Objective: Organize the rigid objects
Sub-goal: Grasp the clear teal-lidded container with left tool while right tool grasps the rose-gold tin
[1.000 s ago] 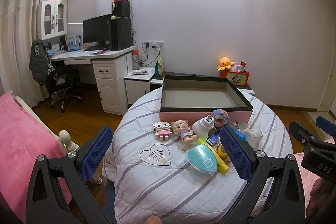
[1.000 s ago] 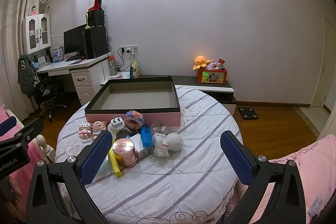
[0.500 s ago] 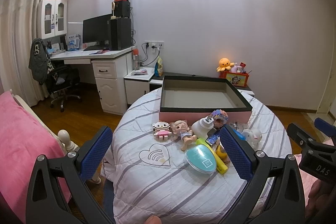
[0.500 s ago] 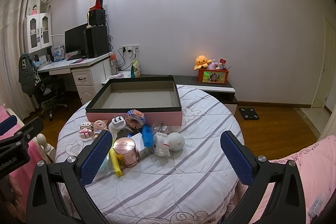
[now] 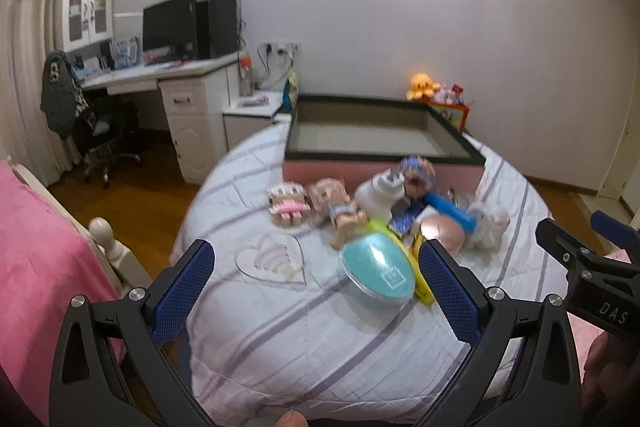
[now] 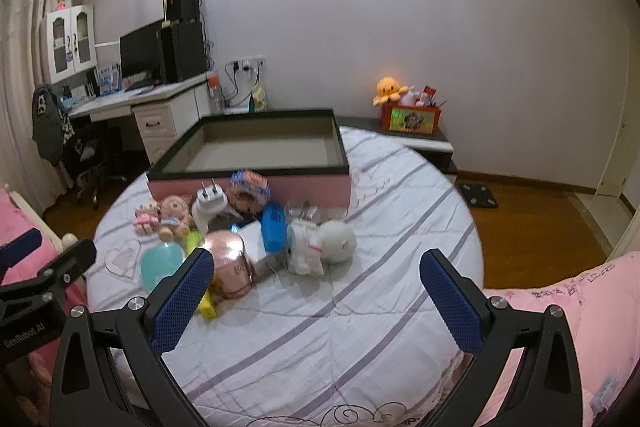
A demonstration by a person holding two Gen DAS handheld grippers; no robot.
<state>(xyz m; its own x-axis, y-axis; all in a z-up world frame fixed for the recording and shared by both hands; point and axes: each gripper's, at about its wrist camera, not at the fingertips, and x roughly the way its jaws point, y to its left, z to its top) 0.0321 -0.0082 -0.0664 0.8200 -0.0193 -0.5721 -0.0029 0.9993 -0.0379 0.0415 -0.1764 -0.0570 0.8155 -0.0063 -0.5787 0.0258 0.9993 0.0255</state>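
- Two tools sit nearest the cameras: the left tool (image 5: 316,287) and the right tool (image 6: 316,297), both released, jaws spread wide with nothing between them, hovering over the near side of the round counter (image 6: 360,327) and its striped cloth.
- Taking the pink box (image 6: 256,163) as landmark, a heap of small things lies on the cloth along its near wall, between the box and the tools.
- Nearest in that heap is a teal round case (image 5: 376,273), resting partly on a yellow piece (image 5: 422,285); beside it stands a copper-coloured cup (image 6: 232,269).
- To the right of the cup, still on the near side of the box, a white toy animal (image 6: 324,245) lies on its side with a blue block (image 6: 274,227) just behind it.
- Closer to the box wall are a small pink block figure (image 6: 146,217), a doll (image 6: 174,213), a white plug (image 6: 210,205) and a patterned cube (image 6: 248,189), the cube just beside the wall.
- The box itself is open, dark-rimmed, its grey floor bare.
- Beyond the box, an orange plush (image 6: 388,89) sits on a red bin (image 6: 410,119) near the wall.
- The left view is blurred, so fine detail in the heap cannot be made out there.
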